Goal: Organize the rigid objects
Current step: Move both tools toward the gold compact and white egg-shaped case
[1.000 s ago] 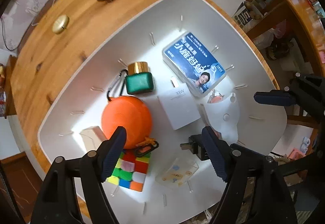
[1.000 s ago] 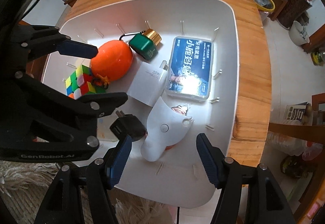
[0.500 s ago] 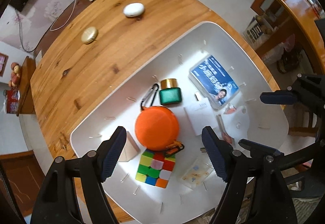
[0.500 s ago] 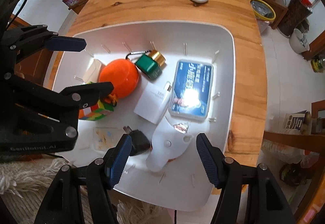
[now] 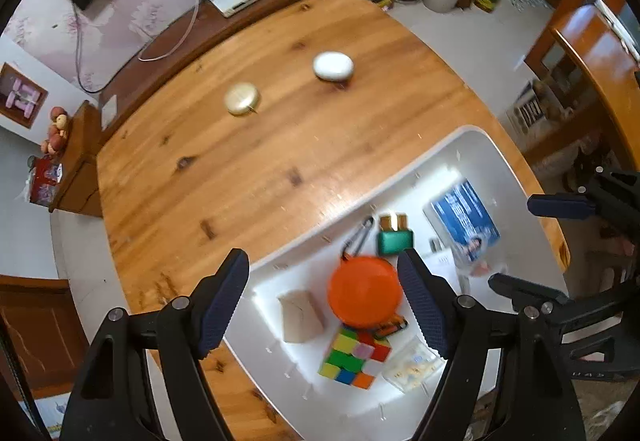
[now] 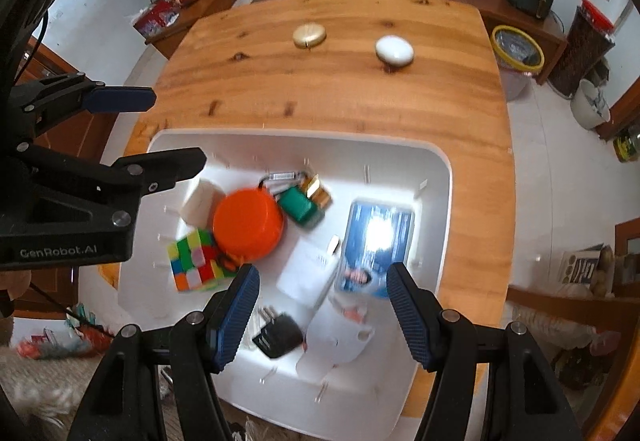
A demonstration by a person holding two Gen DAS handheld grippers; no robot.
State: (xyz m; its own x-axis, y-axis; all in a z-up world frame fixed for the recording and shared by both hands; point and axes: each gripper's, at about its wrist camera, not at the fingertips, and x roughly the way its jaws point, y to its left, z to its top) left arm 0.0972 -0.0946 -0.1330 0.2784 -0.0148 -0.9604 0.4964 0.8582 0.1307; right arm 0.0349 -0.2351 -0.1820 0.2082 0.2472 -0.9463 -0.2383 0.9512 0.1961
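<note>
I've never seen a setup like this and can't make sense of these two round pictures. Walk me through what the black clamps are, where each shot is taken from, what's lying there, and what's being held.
There is no robot here. A person holds a two-finger clamp tool in each hand, and each tool carries a wide-angle camera looking along its own fingers, which is why the pictures look round and bent.

One picture is from the left gripper, the other from the right gripper; each also catches the other tool at its edge.

Below is a wooden table with a white tray on it. In the tray lie an orange round case, a coloured puzzle cube, a green bottle with a gold cap, a blue box, a white box and a black plug. Outside the tray sit a gold disc and a white oval case.

Both grippers are open and hold nothing.
</note>
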